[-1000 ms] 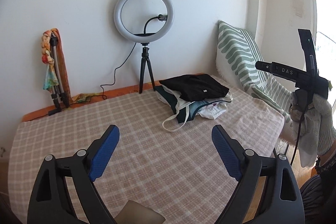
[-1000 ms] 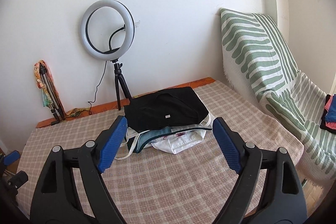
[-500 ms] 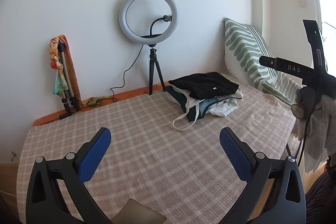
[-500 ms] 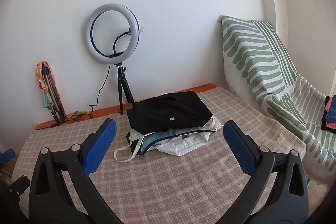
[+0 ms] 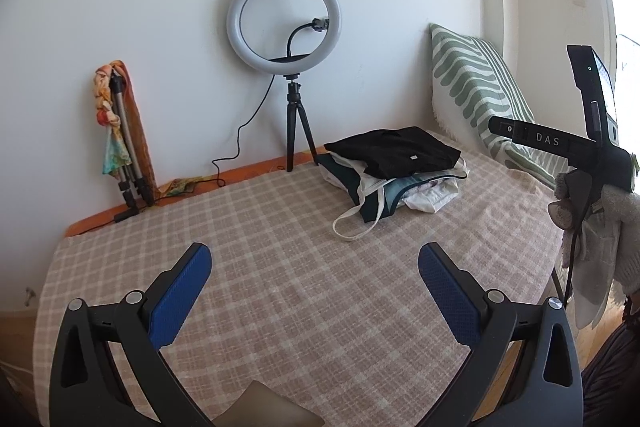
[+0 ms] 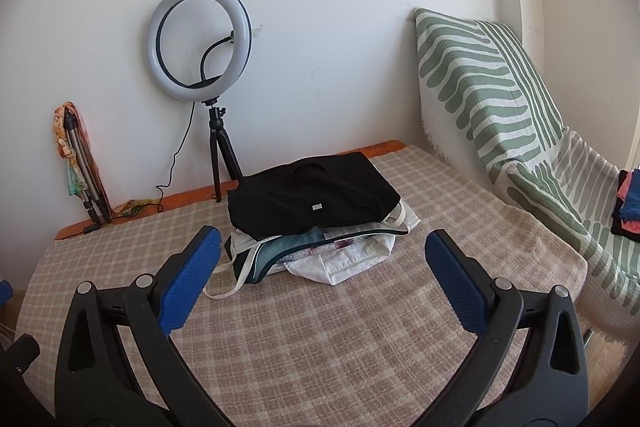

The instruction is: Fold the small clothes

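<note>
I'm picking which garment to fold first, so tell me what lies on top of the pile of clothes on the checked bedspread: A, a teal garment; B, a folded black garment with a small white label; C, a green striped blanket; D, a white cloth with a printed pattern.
B: the folded black garment with a small white label covers the pile's top, with the white and teal pieces showing beneath its front edge.

"DAS" on right gripper (image 5: 600,163) arm

Both wrist views – same bed (image 5: 304,267)
</note>
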The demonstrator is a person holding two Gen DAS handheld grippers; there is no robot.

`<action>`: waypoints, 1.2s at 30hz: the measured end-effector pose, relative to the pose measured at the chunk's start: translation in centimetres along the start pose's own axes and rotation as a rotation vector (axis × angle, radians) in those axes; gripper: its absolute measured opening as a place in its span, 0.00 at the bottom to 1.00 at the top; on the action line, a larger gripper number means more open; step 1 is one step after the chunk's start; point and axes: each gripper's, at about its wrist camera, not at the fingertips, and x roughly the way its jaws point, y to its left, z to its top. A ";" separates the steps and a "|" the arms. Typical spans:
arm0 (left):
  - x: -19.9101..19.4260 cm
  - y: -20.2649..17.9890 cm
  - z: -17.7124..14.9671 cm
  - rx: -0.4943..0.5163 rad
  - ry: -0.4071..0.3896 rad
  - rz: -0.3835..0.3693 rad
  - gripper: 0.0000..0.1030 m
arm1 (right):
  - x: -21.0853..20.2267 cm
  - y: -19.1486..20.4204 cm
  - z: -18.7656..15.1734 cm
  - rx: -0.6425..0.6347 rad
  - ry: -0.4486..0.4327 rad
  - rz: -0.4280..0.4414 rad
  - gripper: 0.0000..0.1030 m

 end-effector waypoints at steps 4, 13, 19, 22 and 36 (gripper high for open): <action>0.1 0.0 0.1 0.003 -0.001 -0.002 1.00 | 0.1 0.0 -0.1 0.019 0.005 0.007 1.00; -0.1 -0.1 0.1 0.004 -0.006 0.002 1.00 | 0.3 -0.5 -0.3 0.035 0.011 0.008 1.00; -0.2 -0.1 0.1 0.005 -0.006 0.001 1.00 | 0.2 -0.4 -0.3 0.030 0.014 0.012 1.00; -0.3 -0.2 0.1 0.004 -0.006 0.003 1.00 | 0.3 -0.3 -0.2 0.027 0.013 0.013 1.00; -0.3 -0.1 0.1 0.006 -0.006 0.002 1.00 | 0.4 -0.2 -0.2 0.029 0.020 0.016 1.00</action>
